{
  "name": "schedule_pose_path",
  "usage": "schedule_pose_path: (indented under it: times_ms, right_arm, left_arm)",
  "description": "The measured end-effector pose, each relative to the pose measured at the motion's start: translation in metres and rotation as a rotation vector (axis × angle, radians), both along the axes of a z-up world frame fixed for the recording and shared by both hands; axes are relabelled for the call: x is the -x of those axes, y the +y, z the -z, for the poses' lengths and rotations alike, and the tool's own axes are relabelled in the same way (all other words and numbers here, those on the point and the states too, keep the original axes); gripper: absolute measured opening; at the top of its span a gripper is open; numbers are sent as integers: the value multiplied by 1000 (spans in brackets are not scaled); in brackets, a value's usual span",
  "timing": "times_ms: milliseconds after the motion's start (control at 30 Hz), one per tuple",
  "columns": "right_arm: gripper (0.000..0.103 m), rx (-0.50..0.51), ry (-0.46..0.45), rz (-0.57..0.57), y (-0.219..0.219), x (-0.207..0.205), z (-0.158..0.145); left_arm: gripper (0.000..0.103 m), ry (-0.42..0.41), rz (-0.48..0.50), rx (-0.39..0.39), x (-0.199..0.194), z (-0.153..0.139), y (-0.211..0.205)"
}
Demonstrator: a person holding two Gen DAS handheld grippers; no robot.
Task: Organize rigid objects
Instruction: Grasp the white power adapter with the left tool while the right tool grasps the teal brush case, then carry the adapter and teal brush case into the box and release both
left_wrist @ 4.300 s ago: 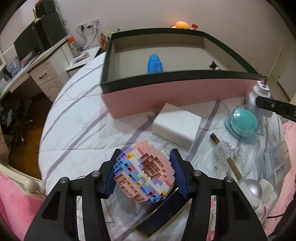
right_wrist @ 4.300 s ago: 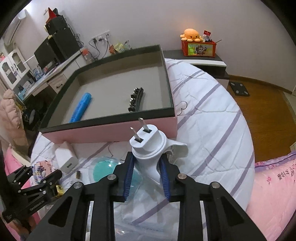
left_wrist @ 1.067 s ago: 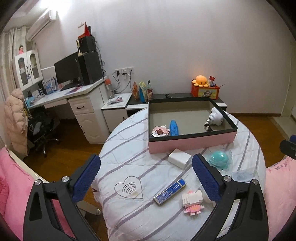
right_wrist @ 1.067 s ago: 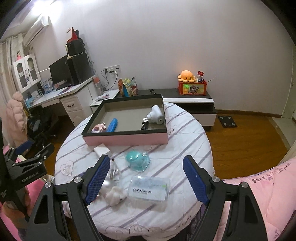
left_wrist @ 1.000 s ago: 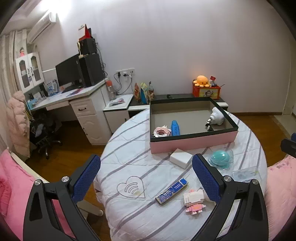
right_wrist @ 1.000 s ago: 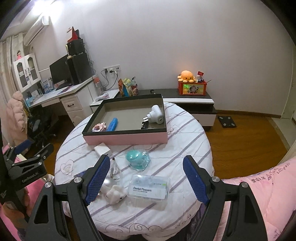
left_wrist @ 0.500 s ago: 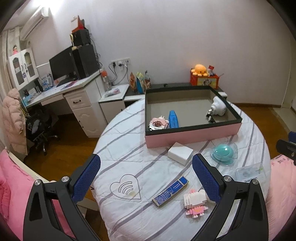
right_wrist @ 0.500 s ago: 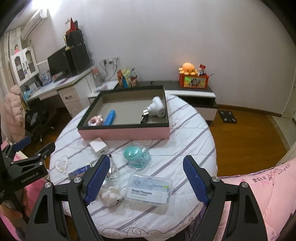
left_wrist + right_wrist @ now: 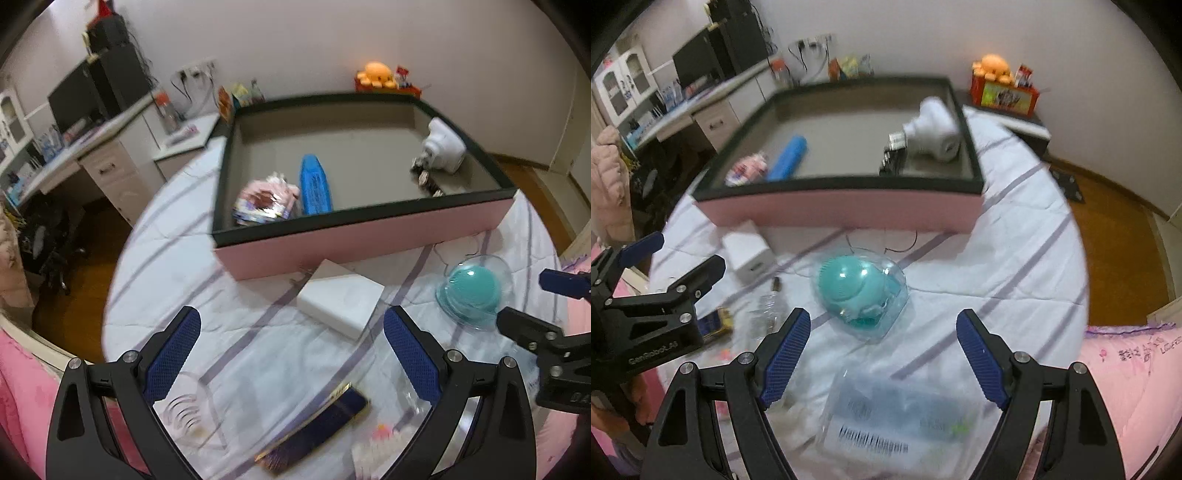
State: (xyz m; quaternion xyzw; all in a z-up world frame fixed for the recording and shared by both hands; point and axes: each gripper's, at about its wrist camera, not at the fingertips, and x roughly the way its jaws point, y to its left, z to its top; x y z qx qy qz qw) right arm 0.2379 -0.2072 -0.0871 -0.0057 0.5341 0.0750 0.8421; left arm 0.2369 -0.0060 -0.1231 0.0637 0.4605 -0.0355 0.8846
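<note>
Pink tray on table already holds brick toy, blue case, white plug. I hold left gripper and right gripper above leftovers, jaws spread, empty: white box, teal dome, flosser box left outside.

we see our left gripper and right gripper built alike: matte black angular frames with triangular cut-outs, silver screws at the joints, and blue cross-hatched pads on the fingers. white lettering, partly blurred, marks the left one's side.
</note>
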Motion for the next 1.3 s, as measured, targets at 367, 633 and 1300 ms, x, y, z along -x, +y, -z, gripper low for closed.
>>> schedule_pose_path:
  times_ms: [367, 633, 1300]
  right_arm:
    - [67, 3, 24, -75, 15, -24, 32]
    - [67, -15, 18, -66, 11, -17, 27]
    - [68, -63, -164, -48, 2, 25, -45]
  left_arm:
    - [77, 74, 137, 56, -24, 39, -14]
    - [59, 72, 147, 38, -16, 35, -21]
    - [58, -68, 52, 34, 32, -34, 1]
